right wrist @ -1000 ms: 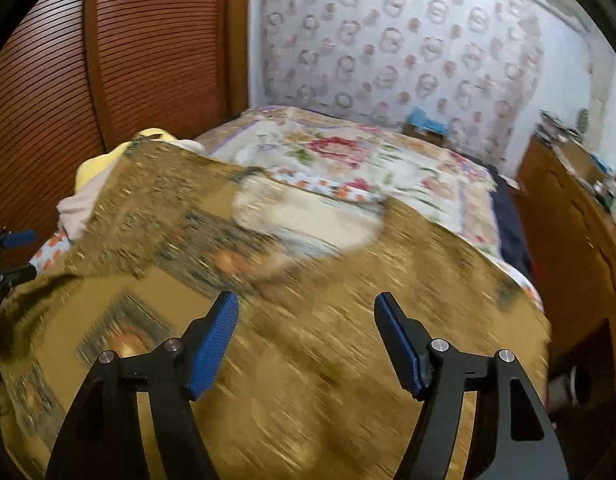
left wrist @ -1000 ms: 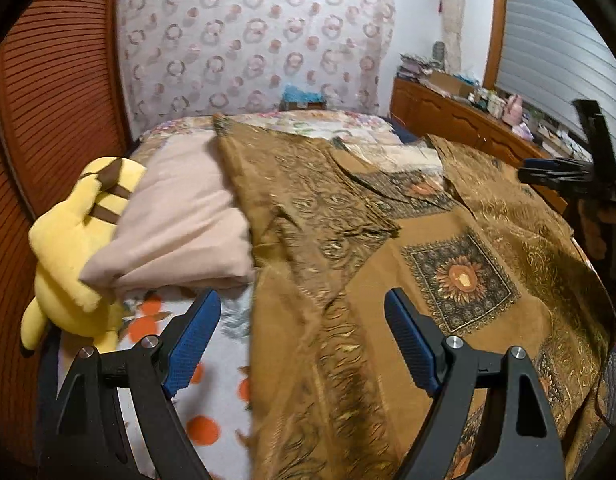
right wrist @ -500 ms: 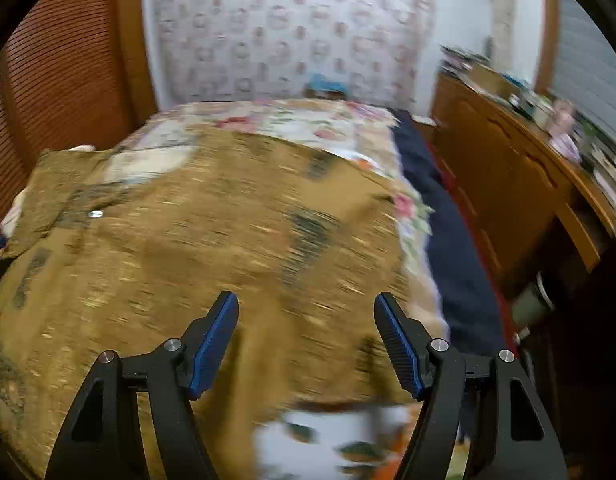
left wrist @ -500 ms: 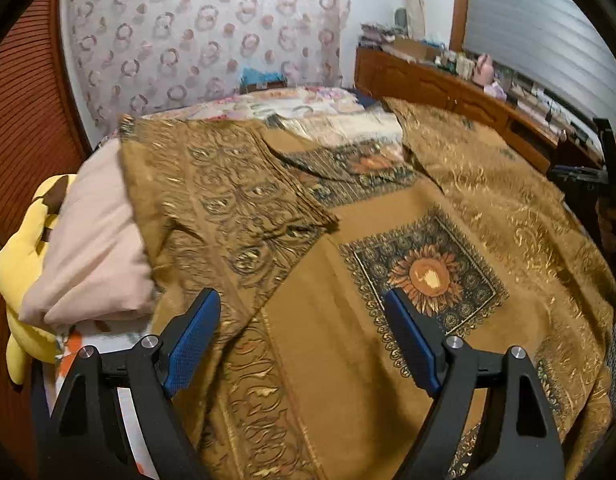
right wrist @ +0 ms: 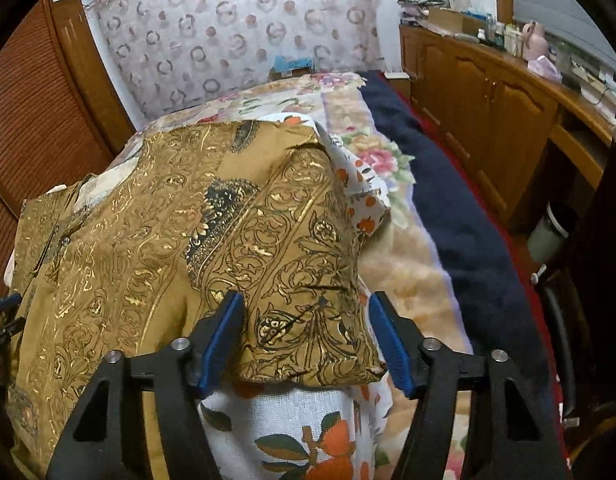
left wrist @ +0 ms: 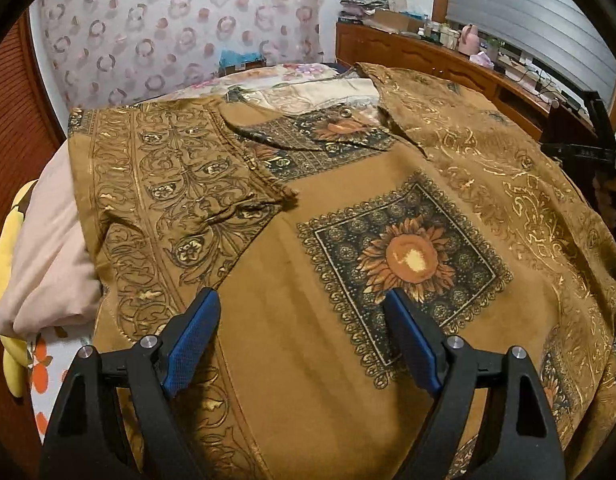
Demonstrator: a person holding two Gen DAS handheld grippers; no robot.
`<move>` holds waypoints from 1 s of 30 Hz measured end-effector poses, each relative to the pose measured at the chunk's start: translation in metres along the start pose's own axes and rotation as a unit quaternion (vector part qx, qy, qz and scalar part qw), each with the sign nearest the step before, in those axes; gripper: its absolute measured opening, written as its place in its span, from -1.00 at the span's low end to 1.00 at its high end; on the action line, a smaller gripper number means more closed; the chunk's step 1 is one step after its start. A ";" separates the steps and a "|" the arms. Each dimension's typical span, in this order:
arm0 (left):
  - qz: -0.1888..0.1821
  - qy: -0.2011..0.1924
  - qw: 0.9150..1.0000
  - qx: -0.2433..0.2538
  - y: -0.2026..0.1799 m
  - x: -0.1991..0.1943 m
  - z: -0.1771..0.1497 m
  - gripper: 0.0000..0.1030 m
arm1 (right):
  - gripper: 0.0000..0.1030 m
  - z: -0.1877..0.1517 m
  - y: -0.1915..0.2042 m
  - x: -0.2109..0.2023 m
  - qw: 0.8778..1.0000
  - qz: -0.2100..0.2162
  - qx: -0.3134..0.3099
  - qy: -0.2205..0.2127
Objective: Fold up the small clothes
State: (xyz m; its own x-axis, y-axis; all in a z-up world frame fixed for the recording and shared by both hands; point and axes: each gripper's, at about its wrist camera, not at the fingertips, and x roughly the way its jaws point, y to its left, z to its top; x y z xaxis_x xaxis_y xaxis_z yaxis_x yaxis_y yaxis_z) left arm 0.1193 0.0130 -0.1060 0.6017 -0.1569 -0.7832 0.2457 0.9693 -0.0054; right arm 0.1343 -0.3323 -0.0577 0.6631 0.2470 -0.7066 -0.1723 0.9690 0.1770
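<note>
Across the floral-sheeted bed (right wrist: 392, 240), the brown gold-patterned shirt (left wrist: 348, 320) is now squared under the gaping left tongs (left wrist: 303, 340), while its right sleeve (right wrist: 303, 280) is newly straddled, ready for folding, by the still-unclamped right tongs (right wrist: 308, 336).

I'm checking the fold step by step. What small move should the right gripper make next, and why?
Probably close the right gripper on the shirt's right sleeve. Its jaws are open on either side of the sleeve's end, gripping nothing yet. The left sleeve already lies folded over the body, while the left gripper hovers open.
</note>
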 end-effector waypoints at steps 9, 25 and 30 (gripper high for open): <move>-0.008 0.011 1.000 0.015 -0.006 0.004 0.001 1.00 | -0.50 0.017 -0.005 0.016 1.000 -0.011 -0.023 0.002; -0.009 0.012 1.000 0.015 -0.005 0.004 0.001 1.00 | -0.91 0.049 0.091 -0.026 0.984 0.006 -0.150 -0.097; -0.009 0.012 1.000 0.015 -0.005 0.004 0.001 1.00 | -0.91 0.033 0.134 -0.006 0.980 0.048 -0.177 -0.076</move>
State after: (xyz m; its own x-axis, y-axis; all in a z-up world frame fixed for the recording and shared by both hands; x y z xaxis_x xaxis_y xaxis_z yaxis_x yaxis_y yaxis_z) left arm 0.1211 0.0072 -0.1090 0.5787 -0.1685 -0.7980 0.2781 0.9606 -0.0011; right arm 0.1312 -0.2040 -0.0070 0.7276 0.3601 -0.5839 -0.4625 0.8861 -0.0299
